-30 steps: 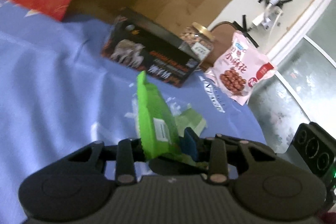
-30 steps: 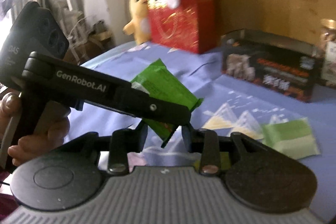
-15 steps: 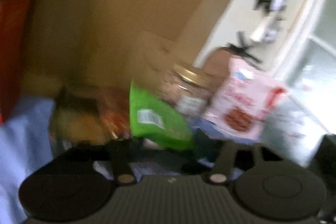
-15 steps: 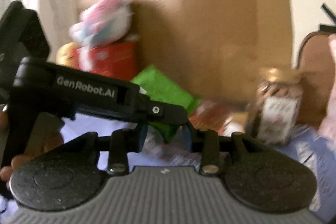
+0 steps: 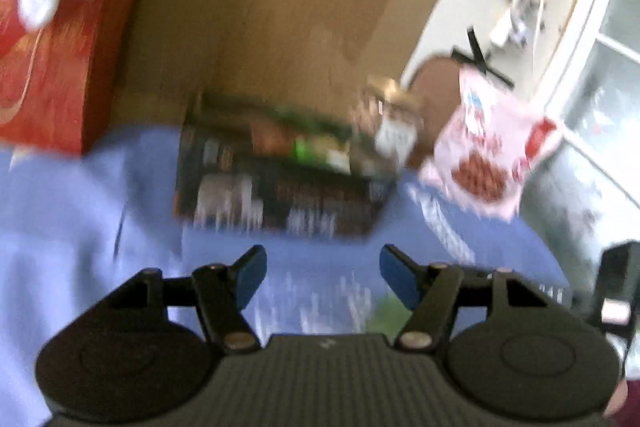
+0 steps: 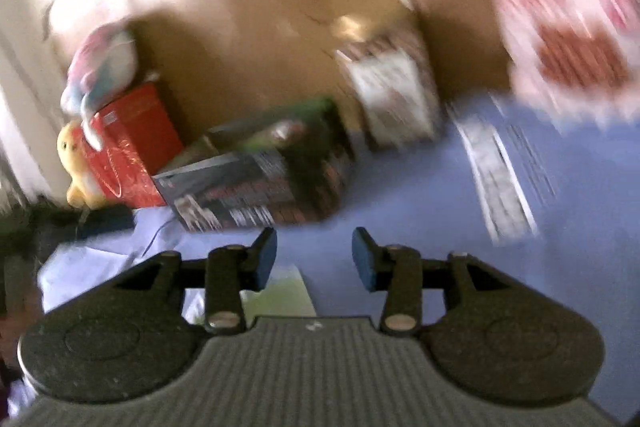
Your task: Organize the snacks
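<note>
A second ago both claws pinched the green snack packet; now the left gripper (image 5: 323, 277) stands wide and empty, and the right gripper (image 6: 314, 259) is opening with nothing between its pads. The green packet (image 5: 306, 147) seems to lie inside the dark box (image 5: 276, 183) on the blue cloth (image 5: 80, 227), so one snack looks stowed. Blur hides which way it points or runs.

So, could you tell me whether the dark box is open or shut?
Open: the dark box has no lid on, and green and orange packets show inside it.
</note>
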Tool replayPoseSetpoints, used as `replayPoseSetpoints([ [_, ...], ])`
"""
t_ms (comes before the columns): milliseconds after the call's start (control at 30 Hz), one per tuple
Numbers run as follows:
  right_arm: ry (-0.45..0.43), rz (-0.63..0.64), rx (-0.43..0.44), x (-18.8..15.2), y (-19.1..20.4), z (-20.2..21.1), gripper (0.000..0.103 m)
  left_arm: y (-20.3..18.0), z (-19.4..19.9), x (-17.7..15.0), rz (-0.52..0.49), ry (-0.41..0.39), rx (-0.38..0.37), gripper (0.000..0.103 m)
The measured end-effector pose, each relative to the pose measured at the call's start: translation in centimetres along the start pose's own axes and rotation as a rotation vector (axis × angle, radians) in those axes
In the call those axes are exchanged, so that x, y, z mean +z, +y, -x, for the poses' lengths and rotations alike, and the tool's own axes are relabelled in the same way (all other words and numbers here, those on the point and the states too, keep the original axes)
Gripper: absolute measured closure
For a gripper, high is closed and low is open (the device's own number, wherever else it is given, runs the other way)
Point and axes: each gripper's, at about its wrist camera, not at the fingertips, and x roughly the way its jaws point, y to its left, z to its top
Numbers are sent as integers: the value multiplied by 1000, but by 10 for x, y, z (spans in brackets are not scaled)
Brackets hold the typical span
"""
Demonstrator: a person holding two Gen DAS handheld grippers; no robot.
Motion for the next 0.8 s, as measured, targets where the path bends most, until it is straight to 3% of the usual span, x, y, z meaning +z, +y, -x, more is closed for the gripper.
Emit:
replayPoseSetpoints([
  [100, 59, -83, 31, -11, -12, -1, 58, 8, 11, -27, 44, 41, 10, 39],
  [200, 82, -86, 63, -18, -3, -7, 58, 15, 21, -44, 90, 51, 46, 39],
  [433, 151, -8, 98, -24, 38, -26, 58, 23, 50, -64, 58, 24, 235, 39],
  [633, 240, 242, 105, -36, 105, -53, 58, 41, 65, -72, 68, 1, 371, 40],
  [800, 302, 473, 166, -64, 164, -62, 58, 57, 80, -77, 85, -20, 423, 40],
])
